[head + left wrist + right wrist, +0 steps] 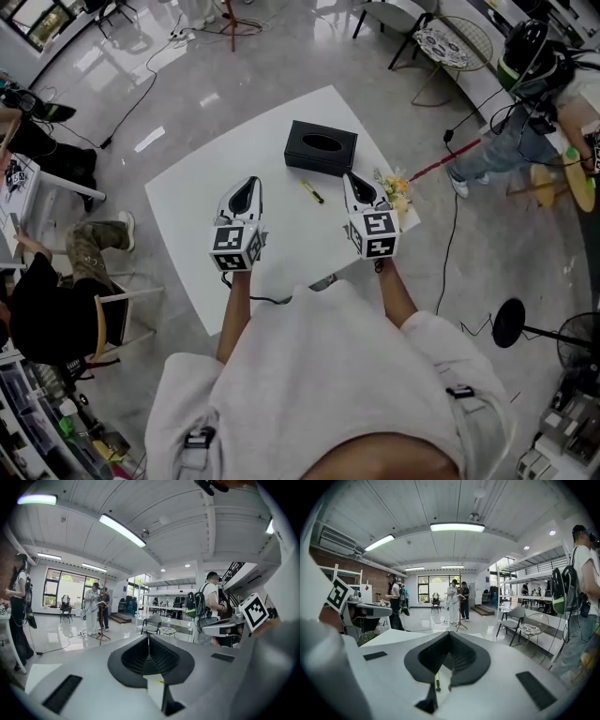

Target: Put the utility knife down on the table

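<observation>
The utility knife (312,191), slim, yellow and black, lies on the white table (202,202) just in front of a black tissue box (321,148). It lies between my two grippers and touches neither. My left gripper (251,181) hovers to its left and my right gripper (351,176) to its right, both held above the table. Each is shut with nothing between its jaws. In the left gripper view the left gripper (148,639) points out across the room. In the right gripper view the knife (437,685) shows through the gap below the right gripper (449,634).
A small bunch of flowers (395,188) sits at the table's right edge. A seated person (52,300) is at the left on a chair, and another person (534,131) stands at the upper right. Cables (448,244) run over the floor, and a fan stand (511,323) is at the right.
</observation>
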A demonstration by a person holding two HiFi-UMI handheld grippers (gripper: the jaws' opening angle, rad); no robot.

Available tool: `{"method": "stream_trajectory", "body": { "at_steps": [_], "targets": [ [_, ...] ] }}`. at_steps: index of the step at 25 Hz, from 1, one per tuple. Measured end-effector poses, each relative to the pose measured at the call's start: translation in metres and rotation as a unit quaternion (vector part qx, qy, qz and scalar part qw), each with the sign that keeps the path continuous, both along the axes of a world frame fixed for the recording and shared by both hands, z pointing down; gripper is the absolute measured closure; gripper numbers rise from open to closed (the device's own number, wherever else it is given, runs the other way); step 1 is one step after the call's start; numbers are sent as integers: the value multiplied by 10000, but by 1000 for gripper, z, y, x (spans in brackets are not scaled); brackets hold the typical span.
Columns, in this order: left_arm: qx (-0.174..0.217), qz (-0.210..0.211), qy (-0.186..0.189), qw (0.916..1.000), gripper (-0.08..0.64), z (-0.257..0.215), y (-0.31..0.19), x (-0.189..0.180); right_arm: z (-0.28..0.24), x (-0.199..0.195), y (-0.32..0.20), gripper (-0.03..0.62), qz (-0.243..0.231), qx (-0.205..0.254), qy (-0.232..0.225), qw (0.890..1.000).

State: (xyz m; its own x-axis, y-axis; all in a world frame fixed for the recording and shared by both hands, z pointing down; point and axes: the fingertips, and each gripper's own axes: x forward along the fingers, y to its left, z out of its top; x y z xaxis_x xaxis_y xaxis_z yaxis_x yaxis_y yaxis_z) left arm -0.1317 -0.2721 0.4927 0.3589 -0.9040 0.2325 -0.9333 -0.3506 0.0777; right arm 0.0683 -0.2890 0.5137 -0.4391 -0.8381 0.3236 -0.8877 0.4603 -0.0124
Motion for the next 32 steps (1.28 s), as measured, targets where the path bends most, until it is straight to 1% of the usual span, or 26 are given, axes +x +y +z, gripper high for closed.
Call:
{"method": "stream_trajectory", "body": {
  "at_steps": [4,9,23,32],
  "targets": [
    [126,1,-27,9999,537,-9,-4,0,-7,0,-2,560,-2,100,-14,9999],
    [191,-24,-24,9998,537,-16,-6,0,-13,1,-6,560,-1,175,-19,9998],
    [120,-40,-40,9999,537,-11,-7,-2,-10,-7,-6,560,-57,111,-25,9999],
    [100,-11,-37,9999,537,-9,-7,2,-6,-3,-6,560,-45,68,16,10000]
  ]
}}
